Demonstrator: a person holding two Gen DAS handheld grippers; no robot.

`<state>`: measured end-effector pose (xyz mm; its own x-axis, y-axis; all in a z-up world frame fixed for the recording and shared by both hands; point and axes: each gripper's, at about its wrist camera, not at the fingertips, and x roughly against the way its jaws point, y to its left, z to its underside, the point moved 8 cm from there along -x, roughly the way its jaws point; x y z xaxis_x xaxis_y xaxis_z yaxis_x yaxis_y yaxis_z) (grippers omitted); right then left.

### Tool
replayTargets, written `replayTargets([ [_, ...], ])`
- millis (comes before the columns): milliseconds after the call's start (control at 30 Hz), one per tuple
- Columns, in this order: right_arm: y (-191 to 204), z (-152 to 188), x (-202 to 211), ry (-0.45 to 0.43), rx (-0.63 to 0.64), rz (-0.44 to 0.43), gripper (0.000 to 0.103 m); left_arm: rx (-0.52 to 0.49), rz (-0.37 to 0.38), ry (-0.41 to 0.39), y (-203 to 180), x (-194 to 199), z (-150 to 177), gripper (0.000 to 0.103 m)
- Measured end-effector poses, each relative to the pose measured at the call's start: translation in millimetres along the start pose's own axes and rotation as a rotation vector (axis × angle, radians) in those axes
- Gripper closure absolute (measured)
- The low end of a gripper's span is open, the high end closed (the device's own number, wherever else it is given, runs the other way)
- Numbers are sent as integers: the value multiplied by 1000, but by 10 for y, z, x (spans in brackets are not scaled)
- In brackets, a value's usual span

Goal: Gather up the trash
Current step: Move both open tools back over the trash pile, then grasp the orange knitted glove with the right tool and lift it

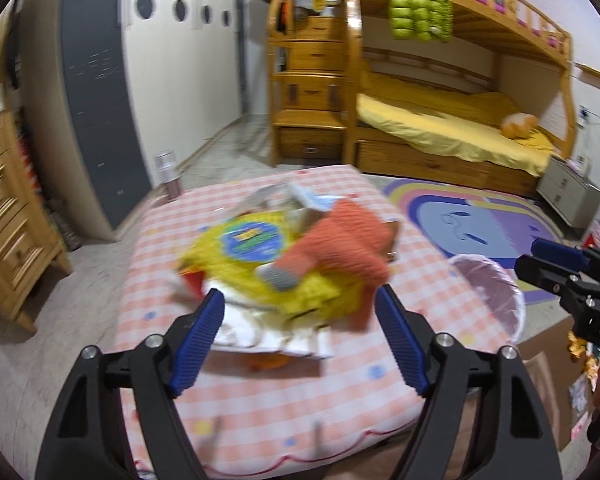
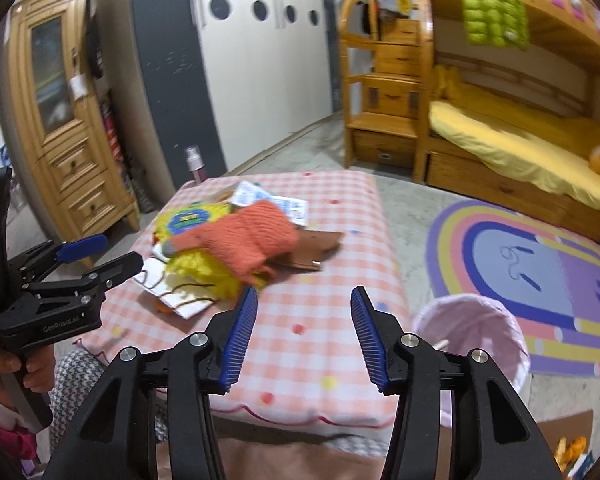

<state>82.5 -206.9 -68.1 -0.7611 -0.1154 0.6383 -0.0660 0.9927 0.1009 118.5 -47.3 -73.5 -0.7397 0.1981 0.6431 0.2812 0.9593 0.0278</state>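
Note:
A pile lies on the pink checked mattress (image 1: pixel 292 404): a yellow fluffy item with a blue label (image 1: pixel 252 256), an orange knitted garment (image 1: pixel 348 248), white papers (image 1: pixel 268 340), and brown cardboard (image 2: pixel 316 246). My left gripper (image 1: pixel 300 320) is open, its fingertips at the near edge of the pile, touching nothing. My right gripper (image 2: pixel 304 312) is open and empty above the mattress (image 2: pixel 320 340), right of the pile. A pink-lined bin (image 2: pixel 480 332) stands on the floor beside the mattress; it also shows in the left wrist view (image 1: pixel 496 292).
A wooden bunk bed (image 1: pixel 440 128) with stair drawers stands at the back. A rainbow rug (image 2: pixel 540 260) covers the floor on the right. A wooden cabinet (image 2: pixel 64 120) and a wardrobe stand left. A bottle (image 2: pixel 194 164) stands behind the mattress. A cardboard box (image 1: pixel 548 380) sits at near right.

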Motion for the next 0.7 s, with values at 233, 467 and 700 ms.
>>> replayTargets([
  [233,430,-3,-461,72,85,-57,52,71,-87,50,544,-133,224,17],
  [467,608,-46,-975,131,143,-55,52,110,-129,117,866,-323,342,17],
  [700,677,-70,-1276,159,194,-24,55,128,-143,122,977,-340,349,17],
])
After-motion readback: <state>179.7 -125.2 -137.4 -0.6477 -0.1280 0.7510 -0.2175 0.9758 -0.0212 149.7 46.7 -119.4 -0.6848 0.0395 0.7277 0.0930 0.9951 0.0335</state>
